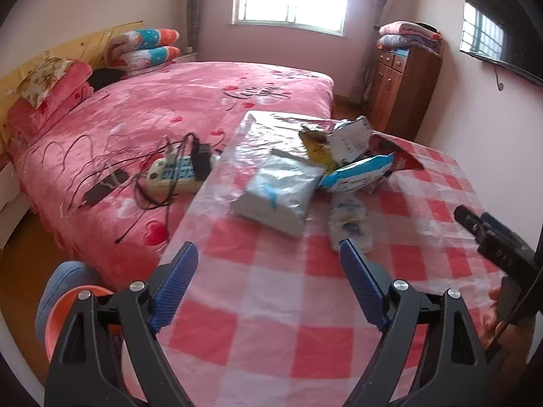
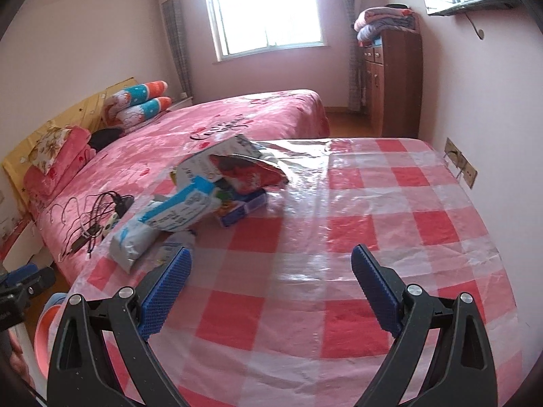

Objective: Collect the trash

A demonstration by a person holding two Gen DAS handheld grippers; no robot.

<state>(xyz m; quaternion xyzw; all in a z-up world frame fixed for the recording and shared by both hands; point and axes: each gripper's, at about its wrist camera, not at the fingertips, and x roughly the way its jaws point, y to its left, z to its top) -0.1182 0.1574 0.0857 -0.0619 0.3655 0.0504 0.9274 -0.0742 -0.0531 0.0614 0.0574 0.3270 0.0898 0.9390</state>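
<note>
Several wrappers: a heap of trash sits on the checked tabletop [image 1: 271, 305], toward its far left side, next to the bed [image 1: 152, 108].
Bed, far left: pink cover, with a power strip [image 1: 171, 176] and tangled black cables [image 1: 112, 173] lying on it near the tabletop's edge.
Silver-white pouch [image 1: 281, 193]: flat, shiny, blue marks on it, nearest of the heap on the left; seen from the right wrist it overhangs the tabletop's left edge.
Blue-and-white packet [image 1: 356, 173]: leaning across the pouch's far corner, crumpled.
Yellow wrapper [image 1: 315, 149]: torn, poking up behind the pouch.
White torn bag [image 1: 349, 139]: open mouth, printed text, on top of the pile at the back.
Red packet [image 2: 247, 173]: puffed, lying at the back of the heap, touching the white bag.
Clear crinkled wrapper [image 1: 349, 220]: blurred, lying alone just in front of the heap.
Left tongs [image 1: 268, 254]: spread wide, nothing between them; the right finger's tip sits just before the clear wrapper, contact not clear.
Right tongs [image 2: 271, 257]: spread wide too, empty, hovering over bare checked cloth with the heap off to their left.
</note>
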